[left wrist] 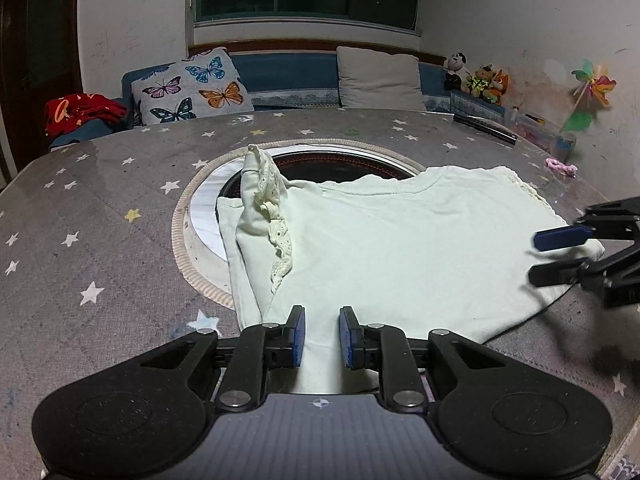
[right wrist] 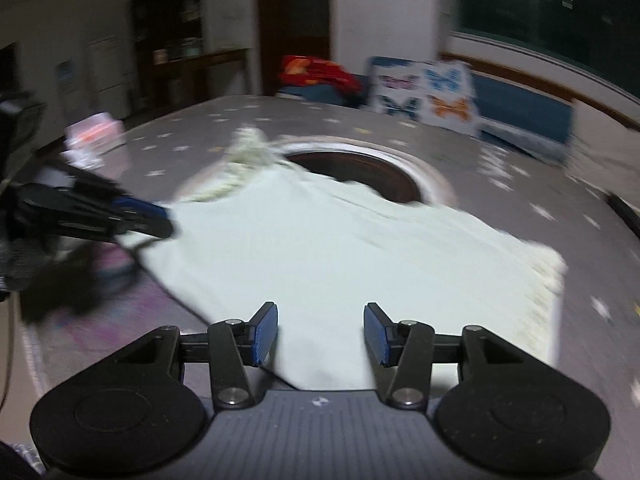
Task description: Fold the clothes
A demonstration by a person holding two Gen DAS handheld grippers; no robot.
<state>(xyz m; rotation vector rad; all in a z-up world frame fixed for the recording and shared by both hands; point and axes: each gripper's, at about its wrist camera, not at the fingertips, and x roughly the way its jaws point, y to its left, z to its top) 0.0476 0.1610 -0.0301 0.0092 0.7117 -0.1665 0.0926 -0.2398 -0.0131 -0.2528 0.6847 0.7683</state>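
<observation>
The left gripper [left wrist: 322,330] stands narrowly parted and the right gripper [right wrist: 320,334] wide, both over the near hem of the smooth, lace-trimmed pale-green garment [left wrist: 400,248] spread on the star-patterned grey desk [left wrist: 100,208].

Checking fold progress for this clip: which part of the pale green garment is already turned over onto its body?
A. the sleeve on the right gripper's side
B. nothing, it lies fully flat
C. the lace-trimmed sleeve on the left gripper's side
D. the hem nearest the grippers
C: the lace-trimmed sleeve lies doubled over the pale green garment, while the rest lies flat.
</observation>
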